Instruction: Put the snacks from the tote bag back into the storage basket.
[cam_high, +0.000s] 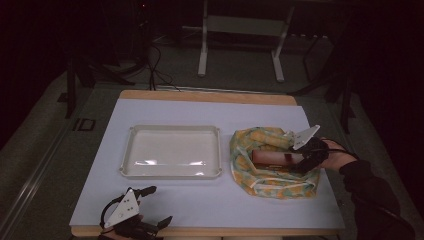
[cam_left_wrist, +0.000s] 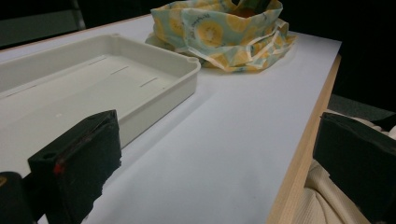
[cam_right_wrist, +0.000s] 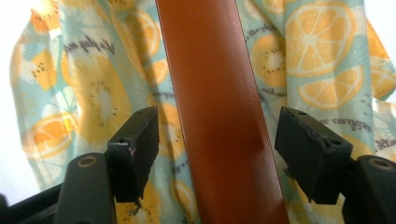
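A fruit-print cloth bag (cam_high: 272, 162) lies crumpled on the right of the white table cover, with a long reddish-brown object (cam_high: 274, 157) lying in it. My right gripper (cam_high: 306, 159) stands open at that object's right end. In the right gripper view the reddish-brown object (cam_right_wrist: 219, 112) runs between the two fingers (cam_right_wrist: 135, 149) without being pinched, and the bag (cam_right_wrist: 322, 60) lies under it. My left gripper (cam_high: 155, 205) rests open at the table's front left edge, nothing between its jaws. The left gripper view shows the bag (cam_left_wrist: 219, 35) far ahead.
An empty white tray (cam_high: 171, 173) sits mid-table, left of the bag; it is also near the left gripper as the tray (cam_left_wrist: 159, 88). The wooden table edge (cam_left_wrist: 299, 158) runs along the front. A metal frame (cam_high: 240, 40) stands on the floor beyond the table.
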